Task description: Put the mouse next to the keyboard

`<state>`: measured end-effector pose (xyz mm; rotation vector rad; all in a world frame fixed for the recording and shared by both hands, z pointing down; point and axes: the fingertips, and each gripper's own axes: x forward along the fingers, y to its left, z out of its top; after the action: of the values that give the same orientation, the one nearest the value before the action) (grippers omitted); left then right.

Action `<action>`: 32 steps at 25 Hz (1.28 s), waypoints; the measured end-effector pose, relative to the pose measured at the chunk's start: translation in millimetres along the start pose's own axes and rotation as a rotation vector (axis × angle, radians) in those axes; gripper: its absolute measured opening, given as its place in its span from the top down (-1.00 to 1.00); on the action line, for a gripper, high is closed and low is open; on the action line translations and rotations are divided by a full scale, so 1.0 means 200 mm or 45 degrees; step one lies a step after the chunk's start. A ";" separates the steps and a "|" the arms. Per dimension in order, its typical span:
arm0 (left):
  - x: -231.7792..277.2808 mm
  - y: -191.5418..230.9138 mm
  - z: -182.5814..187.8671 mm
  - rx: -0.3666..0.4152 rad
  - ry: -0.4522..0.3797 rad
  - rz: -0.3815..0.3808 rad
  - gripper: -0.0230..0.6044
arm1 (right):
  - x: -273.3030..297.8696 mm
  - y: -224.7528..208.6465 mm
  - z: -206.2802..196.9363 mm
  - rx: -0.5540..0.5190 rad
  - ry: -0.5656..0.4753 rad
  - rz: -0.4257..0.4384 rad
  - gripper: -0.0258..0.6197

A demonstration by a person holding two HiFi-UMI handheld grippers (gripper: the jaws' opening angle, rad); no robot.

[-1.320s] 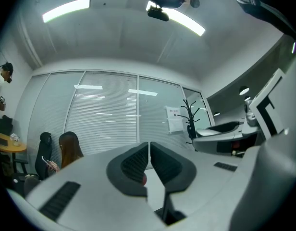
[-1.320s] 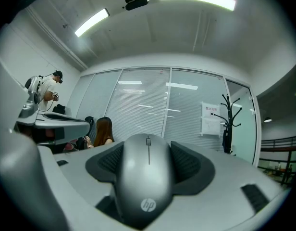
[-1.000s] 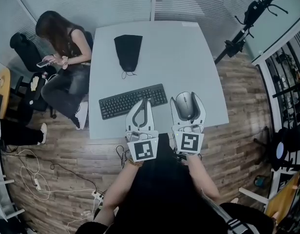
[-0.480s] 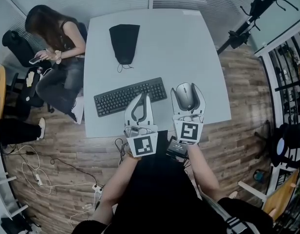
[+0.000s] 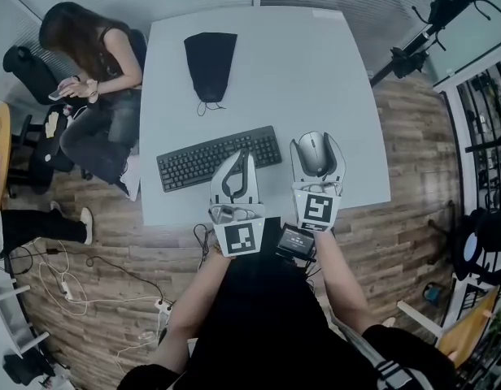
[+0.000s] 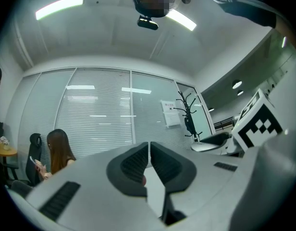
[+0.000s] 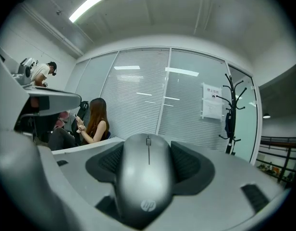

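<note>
A grey mouse (image 5: 315,153) (image 7: 145,177) sits between the jaws of my right gripper (image 5: 317,149) (image 7: 147,150), which is shut on it above the white table (image 5: 315,63), to the right of the black keyboard (image 5: 219,158). The mouse fills the middle of the right gripper view, its pads pressing on both sides. My left gripper (image 5: 239,164) (image 6: 149,148) is shut with nothing in it, its tips over the keyboard's near edge. In the left gripper view its two dark pads meet with only a thin slit between them.
A black pouch (image 5: 211,63) lies at the far side of the table. A seated person (image 5: 92,55) with a phone is at the table's left. A coat stand (image 5: 429,31) is at the upper right. Cables (image 5: 71,291) lie on the wooden floor.
Both grippers have sunk toward the table and shifted slightly, the right one still carrying the mouse. The view has shifted a little.
</note>
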<state>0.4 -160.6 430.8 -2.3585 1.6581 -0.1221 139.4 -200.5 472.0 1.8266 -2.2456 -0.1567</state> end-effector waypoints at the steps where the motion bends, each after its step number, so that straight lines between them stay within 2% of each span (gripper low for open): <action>1: 0.01 0.00 -0.01 -0.003 0.002 0.001 0.86 | 0.02 0.00 -0.02 0.001 0.005 0.001 0.01; 8: 0.04 -0.04 -0.06 -0.030 0.006 -0.011 0.85 | 0.11 -0.03 -0.16 0.009 0.047 0.001 0.01; 20: 0.18 -0.10 -0.21 0.009 0.079 -0.016 0.85 | 0.27 -0.09 -0.43 0.025 0.151 -0.014 0.01; 32: 0.27 -0.10 -0.35 -0.003 0.136 -0.041 0.85 | 0.46 0.00 -0.72 0.072 0.299 -0.014 0.01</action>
<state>22.4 -215.2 500.0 -2.4202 1.6682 -0.2563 158.7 -280.9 622.8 1.7823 -2.0976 0.1149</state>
